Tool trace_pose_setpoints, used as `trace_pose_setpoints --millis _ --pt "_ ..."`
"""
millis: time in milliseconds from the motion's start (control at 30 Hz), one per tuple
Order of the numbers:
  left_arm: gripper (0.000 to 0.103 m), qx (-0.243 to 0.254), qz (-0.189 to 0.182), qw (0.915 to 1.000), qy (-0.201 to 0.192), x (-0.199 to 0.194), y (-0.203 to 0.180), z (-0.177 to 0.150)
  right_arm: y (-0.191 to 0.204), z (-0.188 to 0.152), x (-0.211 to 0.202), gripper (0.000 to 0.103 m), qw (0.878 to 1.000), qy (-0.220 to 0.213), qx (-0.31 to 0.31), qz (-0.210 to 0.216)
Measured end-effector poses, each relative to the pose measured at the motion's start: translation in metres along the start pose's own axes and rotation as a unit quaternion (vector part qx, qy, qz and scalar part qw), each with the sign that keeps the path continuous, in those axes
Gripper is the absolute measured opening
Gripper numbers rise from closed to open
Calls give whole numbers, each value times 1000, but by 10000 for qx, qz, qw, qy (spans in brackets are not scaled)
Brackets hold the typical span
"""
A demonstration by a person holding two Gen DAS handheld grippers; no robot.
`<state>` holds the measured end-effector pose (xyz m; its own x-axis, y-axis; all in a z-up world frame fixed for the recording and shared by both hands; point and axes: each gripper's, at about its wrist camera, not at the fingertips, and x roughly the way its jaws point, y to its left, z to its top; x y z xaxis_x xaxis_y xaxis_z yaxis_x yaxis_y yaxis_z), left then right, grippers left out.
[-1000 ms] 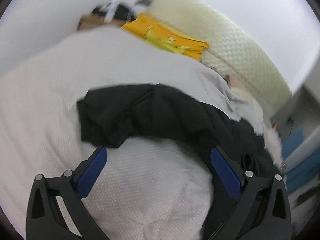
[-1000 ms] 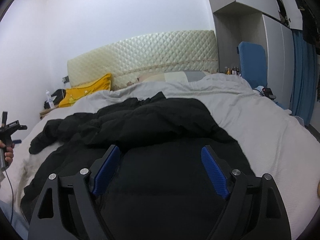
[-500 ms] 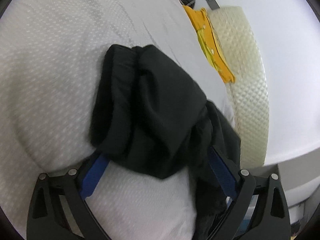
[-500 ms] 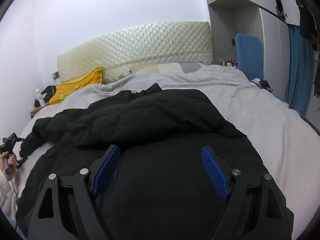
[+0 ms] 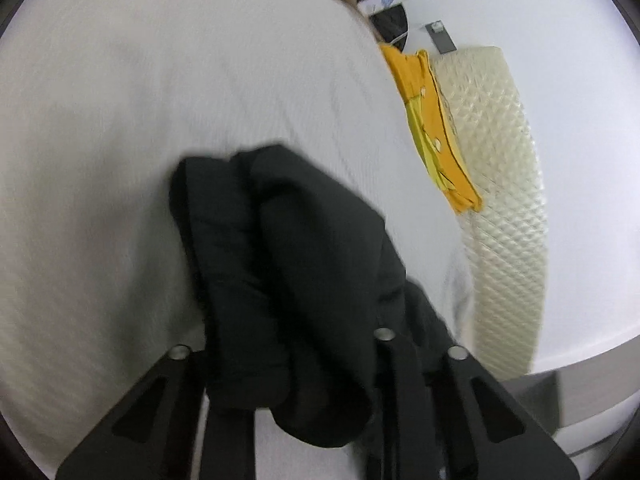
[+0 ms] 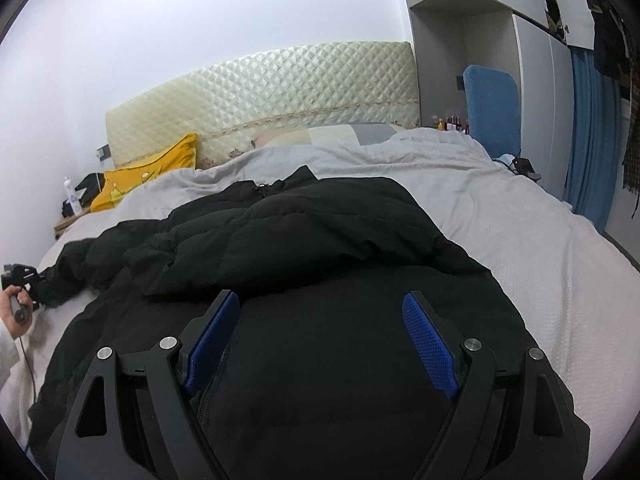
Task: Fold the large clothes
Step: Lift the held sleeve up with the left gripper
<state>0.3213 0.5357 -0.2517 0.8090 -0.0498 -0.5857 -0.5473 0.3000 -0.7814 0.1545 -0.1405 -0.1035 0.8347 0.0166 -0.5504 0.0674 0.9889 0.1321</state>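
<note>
- Left wrist view: the left gripper (image 5: 296, 384) is seen from behind, and its jaws have just been closing on the sleeve (image 5: 280, 264) of the black jacket; the cloth is bunched between them and the pads are hidden under it, so a pinch on the sleeve is read.
- The sleeve is laid out on the white bedspread (image 5: 140, 140), away from the headboard (image 5: 504, 208).
- A yellow pillow (image 5: 436, 128) is propped against the headboard.
- The picture is blurred.
- Right wrist view: the right gripper (image 6: 320, 328) is held with its jaws spread wide; nothing is gripped, and its blue pads (image 6: 430, 352) are poised above the jacket (image 6: 320, 264).
- The jacket is spread over the middle of the bedspread (image 6: 540, 248), its collar end turned toward the headboard (image 6: 272, 92).
- At the side of the bed away from the blue chair (image 6: 492, 108), a hand (image 6: 14, 308) is seen at the sleeve end.
</note>
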Motion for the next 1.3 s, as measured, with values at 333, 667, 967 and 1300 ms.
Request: trace_pose_setpoints --millis 333,667,967,1300 --pt "10 1671 604 9811 -767 -73 -86 33 -7 7 -17 84 9996 -196 109 179" --pt "10 2598 631 9575 -1085 -116 -183 4 -23 22 -43 91 9977 -448 146 493" --pt "10 3547 269 9256 -1297 -162 -284 -60 -31 27 -57 103 9958 -535 -14 749" --pt "10 4308 -155 8929 -1299 -188 -370 -157 -62 32 -76 103 9941 -742 135 780"
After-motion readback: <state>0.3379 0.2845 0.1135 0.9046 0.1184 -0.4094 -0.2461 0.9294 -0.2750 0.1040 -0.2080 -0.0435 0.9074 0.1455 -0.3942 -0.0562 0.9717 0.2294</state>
